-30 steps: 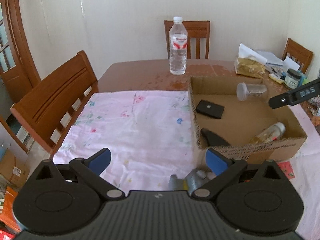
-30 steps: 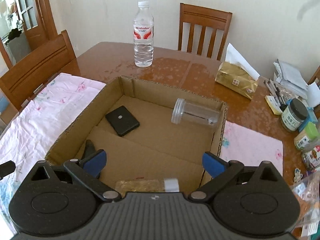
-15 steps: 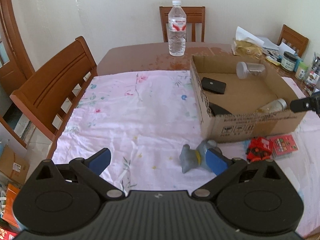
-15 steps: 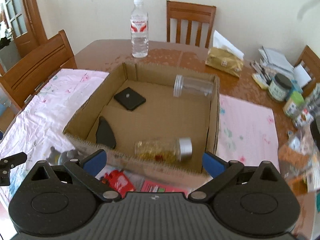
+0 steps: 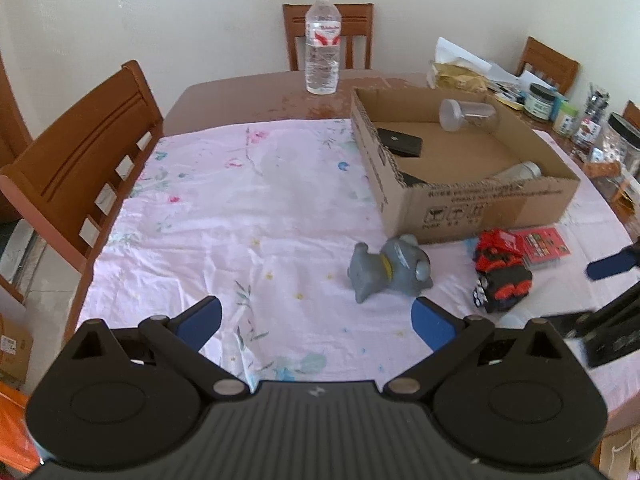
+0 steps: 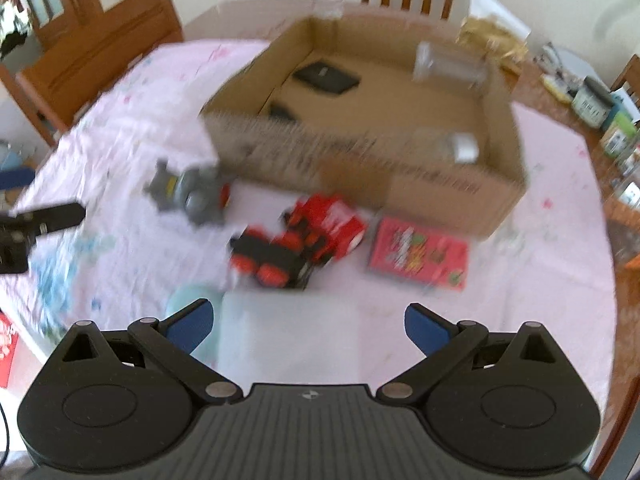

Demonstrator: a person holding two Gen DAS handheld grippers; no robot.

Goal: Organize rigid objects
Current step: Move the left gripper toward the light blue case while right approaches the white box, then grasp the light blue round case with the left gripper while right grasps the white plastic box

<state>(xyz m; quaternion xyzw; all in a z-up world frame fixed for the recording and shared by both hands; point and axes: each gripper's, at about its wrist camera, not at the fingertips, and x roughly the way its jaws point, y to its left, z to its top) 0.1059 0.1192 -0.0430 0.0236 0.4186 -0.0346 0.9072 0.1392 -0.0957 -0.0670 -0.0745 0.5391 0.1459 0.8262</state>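
Observation:
A cardboard box [image 5: 484,200] [image 6: 408,184] on the pink cloth holds a black flat case [image 5: 400,142], a clear jar [image 5: 468,114], a silver-capped jar [image 5: 520,170] and a dark object at its near left corner. In front of the box lie a grey toy figure [image 5: 390,268] [image 6: 188,194], a red-and-black toy truck [image 5: 500,270] [image 6: 304,236] and a red card pack [image 5: 542,242] [image 6: 418,254]. My left gripper [image 5: 316,318] is open, near the table's front, short of the grey toy. My right gripper [image 6: 306,324] is open, just short of the truck; its view is blurred.
A water bottle [image 5: 322,40] stands on the bare wood behind the cloth. Jars, a tissue pack [image 5: 458,74] and papers crowd the far right. Wooden chairs [image 5: 80,152] ring the table. A pale blue-white object [image 6: 224,332] lies near the right gripper.
Both grippers have pulled back from the box toward the table's front edge, bringing the grey toy, truck and card pack into view. Both stayed open and empty.

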